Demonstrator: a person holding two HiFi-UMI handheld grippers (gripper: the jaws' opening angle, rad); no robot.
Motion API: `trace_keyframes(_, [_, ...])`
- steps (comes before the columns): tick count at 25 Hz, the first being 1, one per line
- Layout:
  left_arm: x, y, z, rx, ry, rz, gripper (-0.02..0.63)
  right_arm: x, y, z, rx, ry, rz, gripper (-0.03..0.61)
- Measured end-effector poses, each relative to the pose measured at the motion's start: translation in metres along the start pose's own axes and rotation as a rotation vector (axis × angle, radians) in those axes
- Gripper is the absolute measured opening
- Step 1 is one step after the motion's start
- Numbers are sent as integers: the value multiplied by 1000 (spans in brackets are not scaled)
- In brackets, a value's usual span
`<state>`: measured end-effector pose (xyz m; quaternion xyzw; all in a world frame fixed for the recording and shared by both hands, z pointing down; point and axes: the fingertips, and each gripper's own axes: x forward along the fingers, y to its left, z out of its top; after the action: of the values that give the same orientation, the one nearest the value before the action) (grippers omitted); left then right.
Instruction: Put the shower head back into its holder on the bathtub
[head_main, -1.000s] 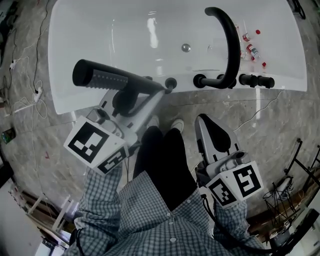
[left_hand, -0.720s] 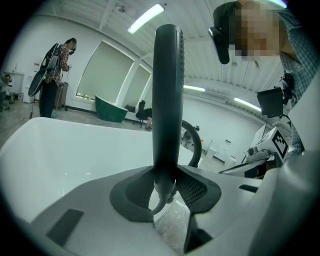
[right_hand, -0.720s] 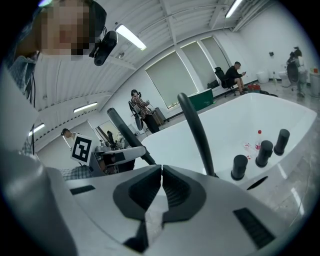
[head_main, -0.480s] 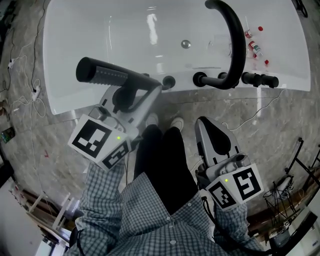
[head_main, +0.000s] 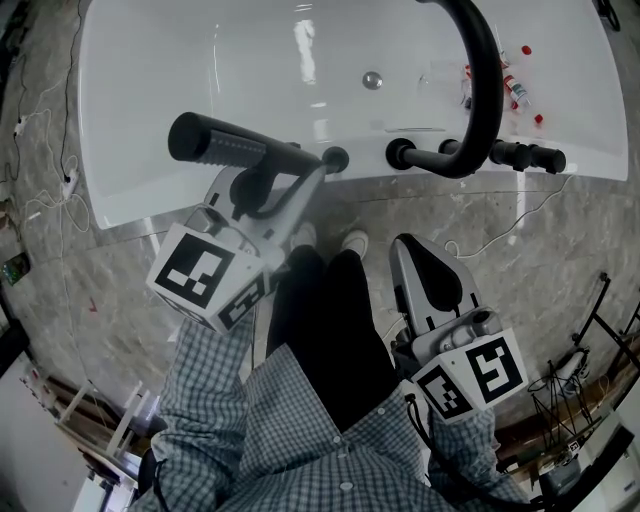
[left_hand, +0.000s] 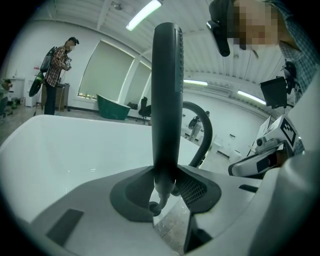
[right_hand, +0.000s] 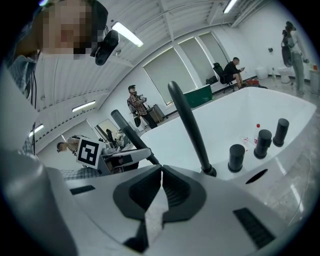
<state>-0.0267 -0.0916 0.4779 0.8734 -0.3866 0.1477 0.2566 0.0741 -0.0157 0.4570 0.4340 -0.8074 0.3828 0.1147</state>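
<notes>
Not much real change over the last second. In the head view the bathtub has slid a touch towards 1 o'clock, and the left gripper and shower head slid right along with it. So I reckon that's the head camera shifting, not the wand.

The left gripper is still pinched tight on the shower head's thin neck. The wand lies across the near rim, spray end out at 9 o'clock and handle end at 3 o'clock. That end sits just beside the holder, not in it as far as I can tell. To me the job is still at the lining-up stage, with the seating not done.

The right gripper hasn't budged. It's down at 5 o'clock over the floor, jaws pressed together on nothing.

Materials:
- **Shower head:** a matte black stick, round in section, with a patch of fine nozzle texture on one side.
- **Tub:** glossy, smooth white that throws back the ceiling lights, probably slippery.
- **Holder:** a small dark round socket in the rim.
- **Fittings:** at the holder's 3 o'clock, a thick black arched spout and stubby black cylinder knobs.
- **Floor:** grey marbled stone
</notes>
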Motion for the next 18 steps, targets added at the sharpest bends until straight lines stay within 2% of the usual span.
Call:
trace_keyframes(8, [12,6,-21,55,52,23,140,3,-3,-6,10,5,-6,19])
trace_keyframes(18, [31,7,-53,113,131,7,140,6,-10,-11,24,9,-18,18])
